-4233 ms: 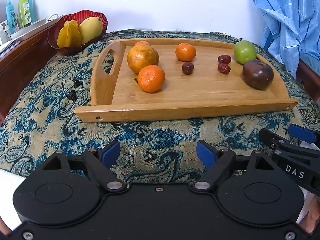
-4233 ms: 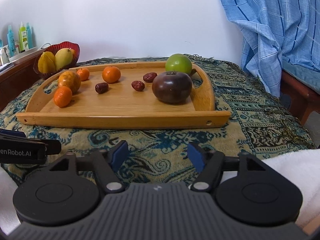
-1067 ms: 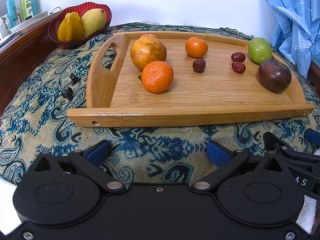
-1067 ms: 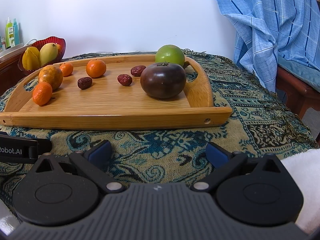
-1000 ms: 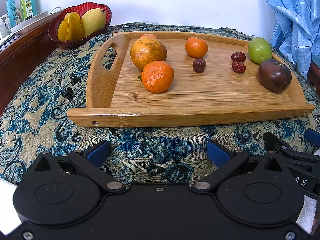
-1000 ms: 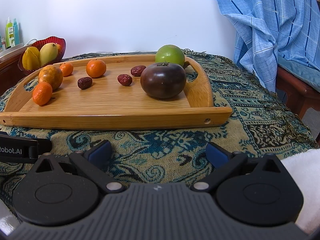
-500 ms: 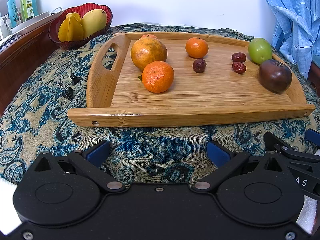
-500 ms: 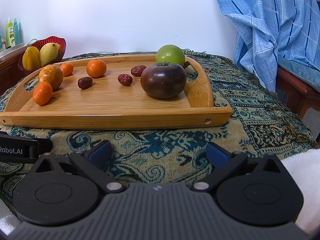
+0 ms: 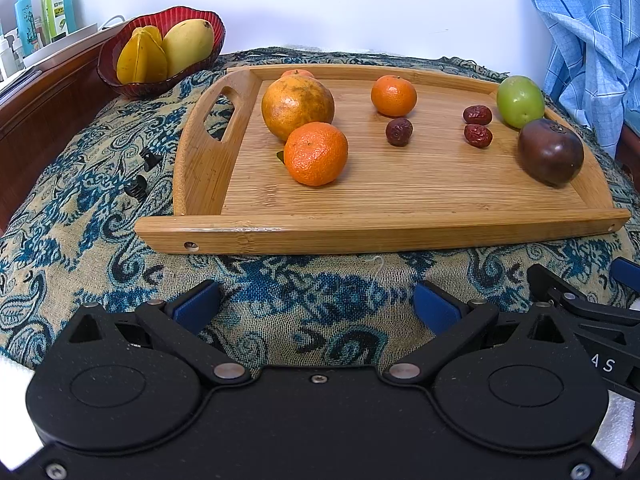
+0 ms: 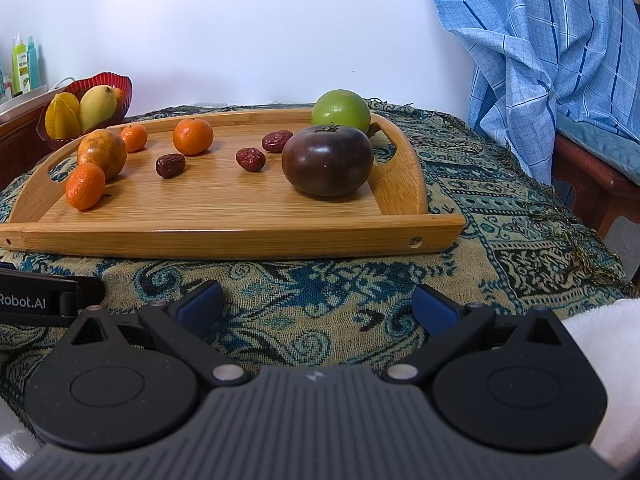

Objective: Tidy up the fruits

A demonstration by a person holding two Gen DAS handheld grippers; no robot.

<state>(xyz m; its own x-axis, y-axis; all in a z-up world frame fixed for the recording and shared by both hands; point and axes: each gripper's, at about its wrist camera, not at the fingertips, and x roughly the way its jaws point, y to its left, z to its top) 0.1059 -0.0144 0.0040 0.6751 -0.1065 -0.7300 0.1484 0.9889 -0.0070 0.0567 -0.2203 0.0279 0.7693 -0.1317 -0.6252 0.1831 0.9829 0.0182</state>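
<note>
Tools point(image 9: 316, 304) short of fruit tray point(image 9: 360, 236)

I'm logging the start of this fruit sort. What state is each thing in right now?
Left tool: open, empty, short of the tray.
Right tool: open, empty.
Wooden tray: flat on the cloth, holding loose fruit.
Dark purple fruit: upright, stem up, touching nothing.
Green fruit: at the tray's far right corner.
Red bowl: holds starfruit and mango.
</note>
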